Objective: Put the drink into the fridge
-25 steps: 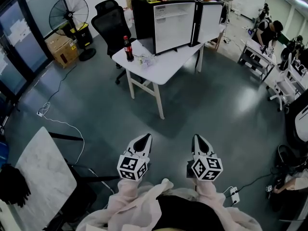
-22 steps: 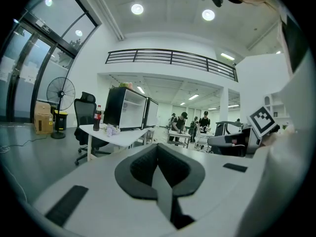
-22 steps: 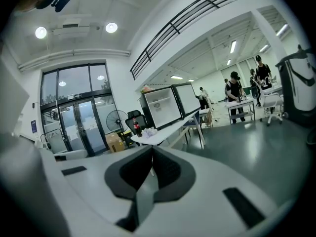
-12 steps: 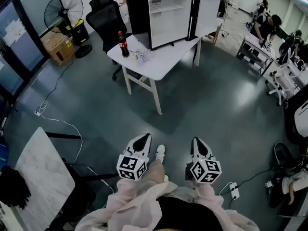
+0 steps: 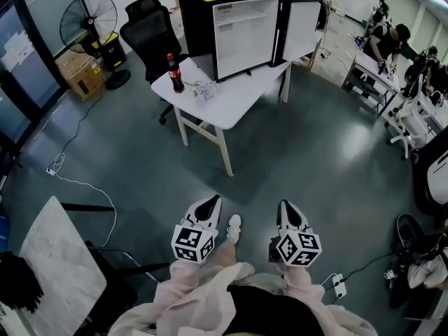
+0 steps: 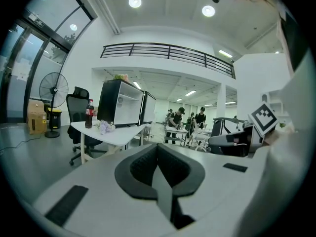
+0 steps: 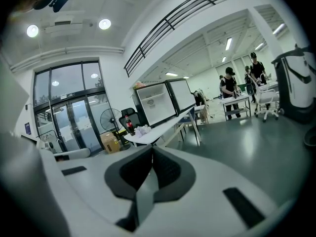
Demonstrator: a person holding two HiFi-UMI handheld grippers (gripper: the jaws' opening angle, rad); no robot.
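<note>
Head view is showing the fridge [image 5: 241, 30] standing open on the table [image 5: 234, 103]. The drink [image 5: 173, 73] is standing upright beside it, cap up. The left gripper [image 5: 209, 201] and right gripper [image 5: 288, 206] are hovering clenched, well apart from it.

The bottle [image 5: 172, 72] is dark with a red label, the table [image 5: 236, 96] white, the fridge [image 5: 197, 28] black with white inner panels, the chair [image 5: 144, 38] and fan [image 5: 87, 21] black, the box [image 5: 74, 73] brown, the floor [image 5: 315, 166] dull blue-grey, and the left gripper [image 5: 210, 201] and right gripper [image 5: 288, 206] white with black-and-white square markings.
</note>
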